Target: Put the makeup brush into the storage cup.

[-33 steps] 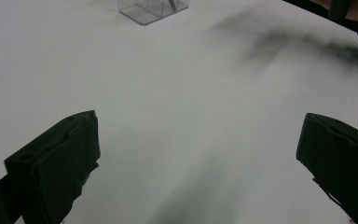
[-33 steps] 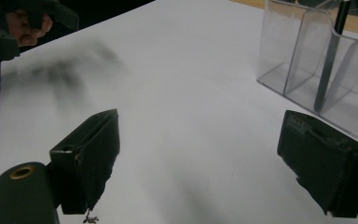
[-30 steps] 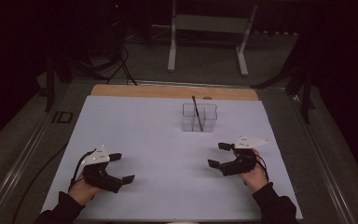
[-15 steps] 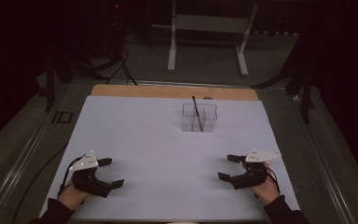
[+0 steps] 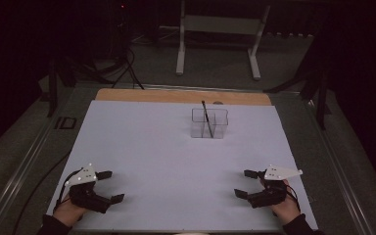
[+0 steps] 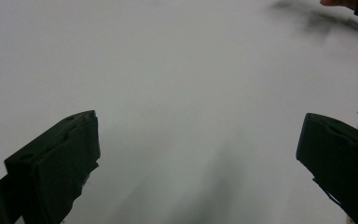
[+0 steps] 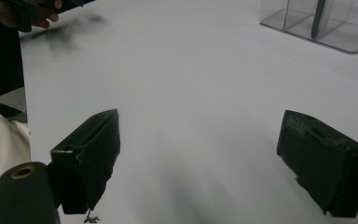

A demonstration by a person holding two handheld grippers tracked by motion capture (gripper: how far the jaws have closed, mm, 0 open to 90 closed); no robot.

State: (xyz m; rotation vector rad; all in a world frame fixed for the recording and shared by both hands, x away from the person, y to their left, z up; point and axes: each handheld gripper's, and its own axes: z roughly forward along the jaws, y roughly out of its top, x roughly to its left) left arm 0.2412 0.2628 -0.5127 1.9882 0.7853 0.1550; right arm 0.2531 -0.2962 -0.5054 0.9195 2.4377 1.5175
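High view: left gripper [image 5: 108, 186] and right gripper [image 5: 245, 183] rest at the near corners, jaws spread, nothing held. The clear organizer [image 5: 209, 123] with the black pen [image 5: 207, 119] stands far centre, well apart; best reached squarely with jaws kept wide.

Left gripper view: bare white mat [image 6: 177, 84]; organizer out of frame.

Right gripper view: organizer [image 7: 324, 23] cut off at the top edge, pen tip hidden.

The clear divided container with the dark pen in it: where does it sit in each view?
High view: the clear container stands right of centre on the far half of the white table cover, the pen leaning in it.
Left gripper view: not in it.
Right gripper view: top right corner, beyond the open jaws.
Shared landmark: the white table cover, seen in all three.
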